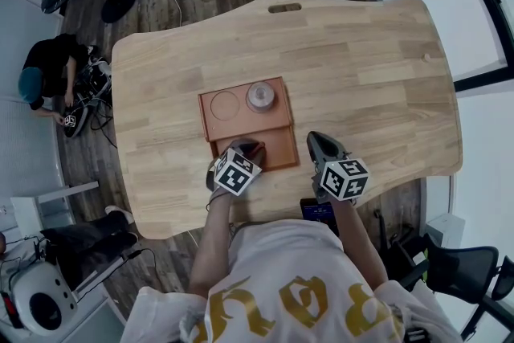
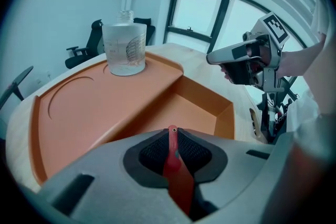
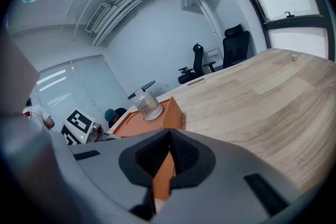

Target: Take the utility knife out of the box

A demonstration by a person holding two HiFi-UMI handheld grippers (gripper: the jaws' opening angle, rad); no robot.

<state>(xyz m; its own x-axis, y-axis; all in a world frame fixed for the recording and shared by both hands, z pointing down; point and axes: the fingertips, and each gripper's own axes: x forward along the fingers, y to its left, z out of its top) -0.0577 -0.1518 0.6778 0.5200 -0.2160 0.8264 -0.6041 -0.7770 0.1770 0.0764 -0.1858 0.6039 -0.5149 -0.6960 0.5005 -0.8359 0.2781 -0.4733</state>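
Your L gripper [image 2: 172,132] is clamped on the red utility knife [image 2: 177,176], just above the low compartment of the orange box [image 2: 100,113]. R gripper [image 3: 169,135]: jaws together, nothing btwn, over the table [image 3: 262,97] beside it.

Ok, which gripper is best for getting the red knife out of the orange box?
Left. The left gripper is shut on the red utility knife, at the sunken compartment of the box, so it probably only has to lift. The right gripper is beside the box over bare table, shut on nothing.
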